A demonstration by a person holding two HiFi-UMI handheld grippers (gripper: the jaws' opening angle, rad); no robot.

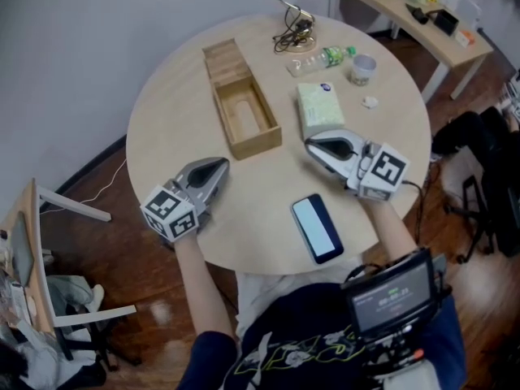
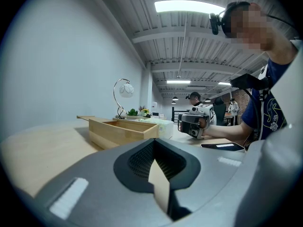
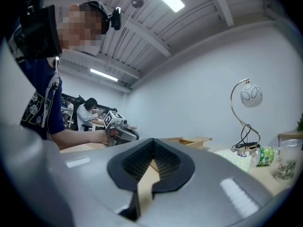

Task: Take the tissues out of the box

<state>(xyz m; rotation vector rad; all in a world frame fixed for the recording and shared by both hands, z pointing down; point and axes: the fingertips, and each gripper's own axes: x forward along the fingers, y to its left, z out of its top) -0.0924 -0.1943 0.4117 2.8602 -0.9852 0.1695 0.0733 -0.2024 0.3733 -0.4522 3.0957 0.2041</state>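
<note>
The wooden box [image 1: 246, 114] lies open in the middle of the round table [image 1: 162, 128], its inside bare wood and its lid [image 1: 222, 58] slid toward the far end. A pale green tissue pack [image 1: 318, 108] rests flat on the table right of the box. My right gripper [image 1: 314, 145] lies just in front of the pack, shut and holding nothing. On the table before the box's near end, my left gripper [image 1: 219, 167] is also shut and holds nothing. From the left gripper view, the box [image 2: 124, 129], the pack [image 2: 163, 125] and the right gripper [image 2: 193, 122] line up ahead.
A black phone [image 1: 317, 227] lies near the table's front edge between my hands. At the far side stand a lamp base with cable [image 1: 296, 34], a lying bottle [image 1: 325, 58] and a cup [image 1: 363, 69]. A small white scrap [image 1: 370, 101] sits beside the pack.
</note>
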